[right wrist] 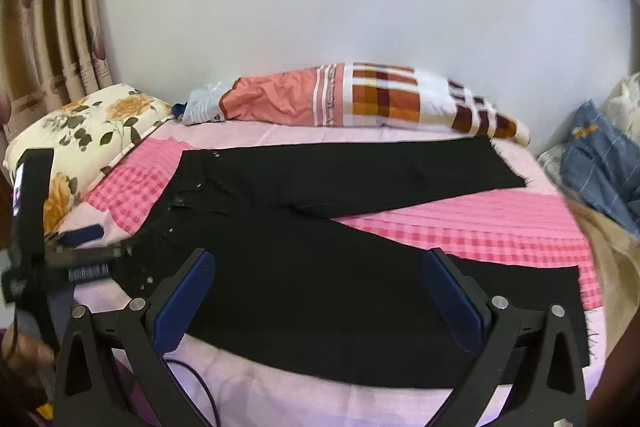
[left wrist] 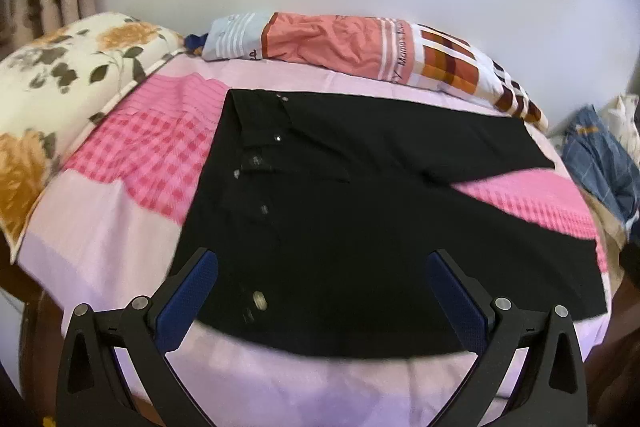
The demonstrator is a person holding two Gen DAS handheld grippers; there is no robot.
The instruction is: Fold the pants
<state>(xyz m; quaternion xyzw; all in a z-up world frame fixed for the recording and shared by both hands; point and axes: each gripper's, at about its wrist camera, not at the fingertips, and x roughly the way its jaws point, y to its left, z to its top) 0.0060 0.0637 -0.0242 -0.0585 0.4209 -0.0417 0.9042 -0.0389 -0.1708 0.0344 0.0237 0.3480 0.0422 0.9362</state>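
The black pants (right wrist: 320, 235) lie flat on the pink bedsheet (right wrist: 460, 227), the waist toward the floral pillow (right wrist: 88, 131), both legs spread apart away from it. My right gripper (right wrist: 320, 291) hovers over the near leg, fingers wide apart, holding nothing. My left gripper (left wrist: 320, 291) is over the waist — also wide apart. The near hem is partly hidden behind my right gripper's fingers (right wrist: 452, 303).
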